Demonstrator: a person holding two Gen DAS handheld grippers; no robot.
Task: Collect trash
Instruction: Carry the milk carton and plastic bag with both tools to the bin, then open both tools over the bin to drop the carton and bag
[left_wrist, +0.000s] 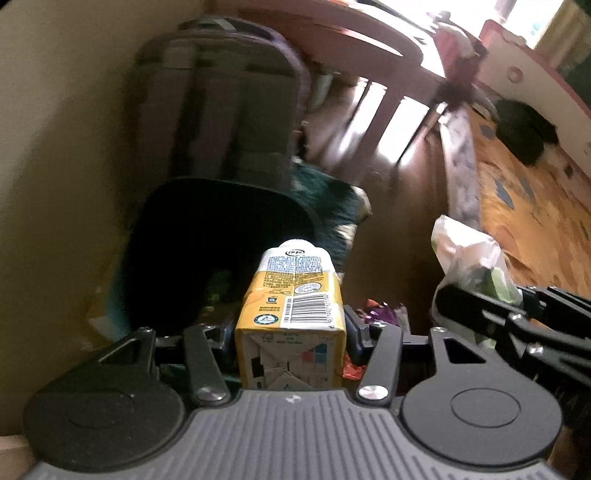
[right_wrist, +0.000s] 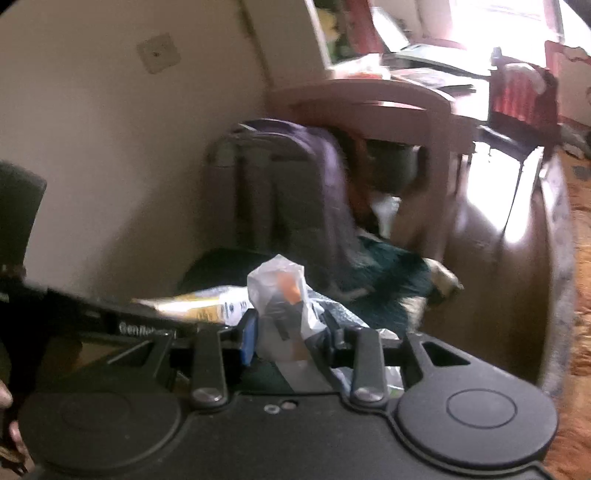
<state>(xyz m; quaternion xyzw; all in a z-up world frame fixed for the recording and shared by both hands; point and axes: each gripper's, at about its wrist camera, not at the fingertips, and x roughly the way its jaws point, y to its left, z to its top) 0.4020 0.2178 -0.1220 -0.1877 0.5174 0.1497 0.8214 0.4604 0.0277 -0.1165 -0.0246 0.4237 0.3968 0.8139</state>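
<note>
Left wrist view: the left gripper (left_wrist: 290, 325) has its jaws clenched on a carton (left_wrist: 291, 314), cap end forward, apparently for dropping into the dark bin (left_wrist: 207, 251) just beyond, which stands against the wall.

Right wrist view: the right gripper's (right_wrist: 291, 332) jaws pinch a bag (right_wrist: 284, 306); though blurred, open floor (right_wrist: 491, 280) lies right of them.

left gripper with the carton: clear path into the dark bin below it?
Probably yes. The left gripper is shut on the carton, and the bin gapes right beyond it with nothing between. The right gripper, with its plastic bag, sits off to the side.
</note>
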